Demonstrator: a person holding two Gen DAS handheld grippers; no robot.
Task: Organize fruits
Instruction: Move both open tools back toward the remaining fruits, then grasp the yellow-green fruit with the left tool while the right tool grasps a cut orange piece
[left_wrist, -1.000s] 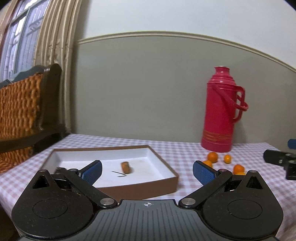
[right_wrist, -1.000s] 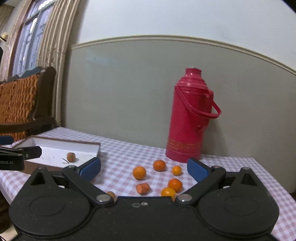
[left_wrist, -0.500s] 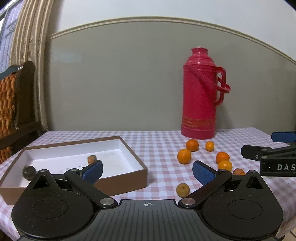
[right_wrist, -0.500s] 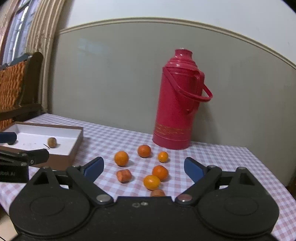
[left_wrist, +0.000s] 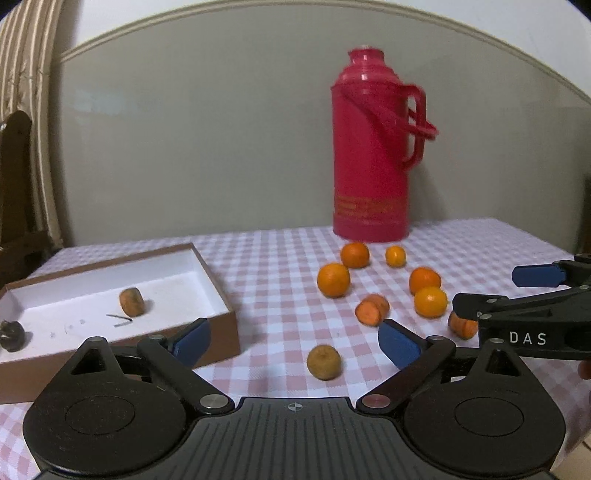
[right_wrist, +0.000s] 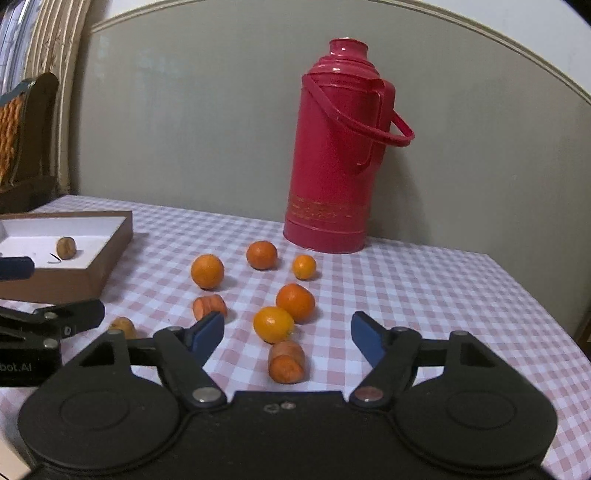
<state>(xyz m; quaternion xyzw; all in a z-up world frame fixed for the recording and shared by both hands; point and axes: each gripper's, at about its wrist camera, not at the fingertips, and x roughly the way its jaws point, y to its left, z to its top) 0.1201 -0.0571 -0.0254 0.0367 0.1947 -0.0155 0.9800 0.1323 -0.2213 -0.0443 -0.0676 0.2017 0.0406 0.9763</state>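
Several oranges and two carrot chunks lie loose on the checked tablecloth. My left gripper has its jaws wide and closing, with a brownish round fruit between the fingers, untouched. In the right wrist view my right gripper is also closing. A carrot chunk and a yellow-orange fruit lie between its pads, clear of both. The brown box with a white inside holds one carrot chunk and a dark lump.
A tall red thermos stands behind the fruits by the wall. The box sits at the table's left, with a wooden chair beyond it. The table's right edge runs close to the fruits.
Both grippers have come forward and down towards the loose fruits. The left view has swung from the box to the fruits. The right jaws have narrowed, the left ones slightly.
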